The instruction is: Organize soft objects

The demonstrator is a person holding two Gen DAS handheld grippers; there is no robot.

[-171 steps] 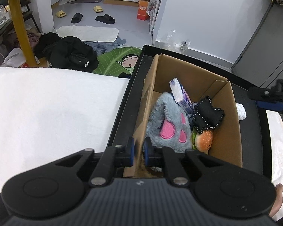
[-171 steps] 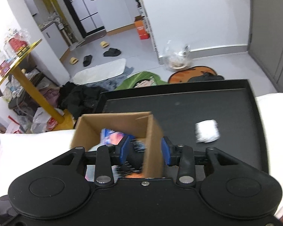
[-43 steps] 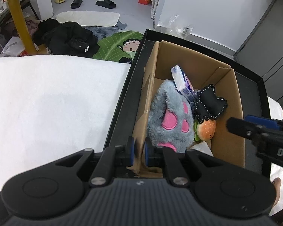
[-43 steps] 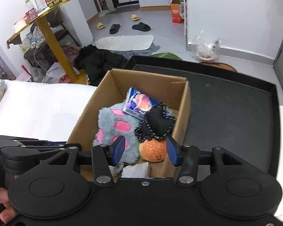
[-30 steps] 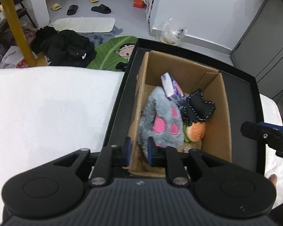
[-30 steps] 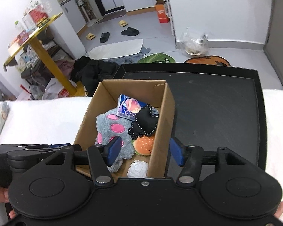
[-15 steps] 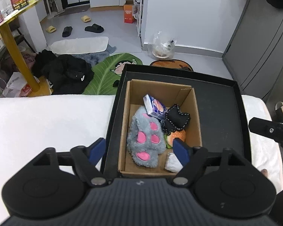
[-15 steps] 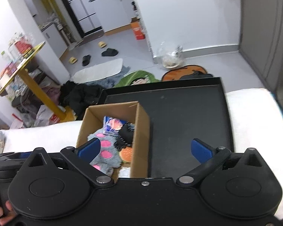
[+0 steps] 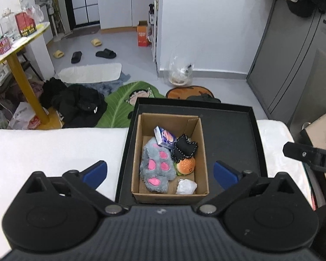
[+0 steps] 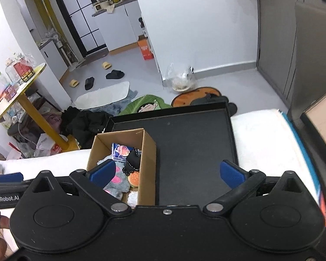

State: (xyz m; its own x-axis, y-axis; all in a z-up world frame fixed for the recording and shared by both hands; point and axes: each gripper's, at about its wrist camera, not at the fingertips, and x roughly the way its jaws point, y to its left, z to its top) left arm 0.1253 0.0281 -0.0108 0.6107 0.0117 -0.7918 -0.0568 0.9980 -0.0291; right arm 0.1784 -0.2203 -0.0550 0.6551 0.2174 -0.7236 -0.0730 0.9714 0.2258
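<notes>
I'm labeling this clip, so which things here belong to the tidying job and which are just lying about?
Job: box, grey plush, black plush, burger plush, white wad, packet, tray.

Lying about: slippers, black clothes, leaf rug, yellow table.

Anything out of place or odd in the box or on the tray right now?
Nothing stands out. The cardboard box sits upright in the black tray, holding the grey paw plush, burger toy, black plush, small carton and white wad. Nothing has spilled.
</notes>
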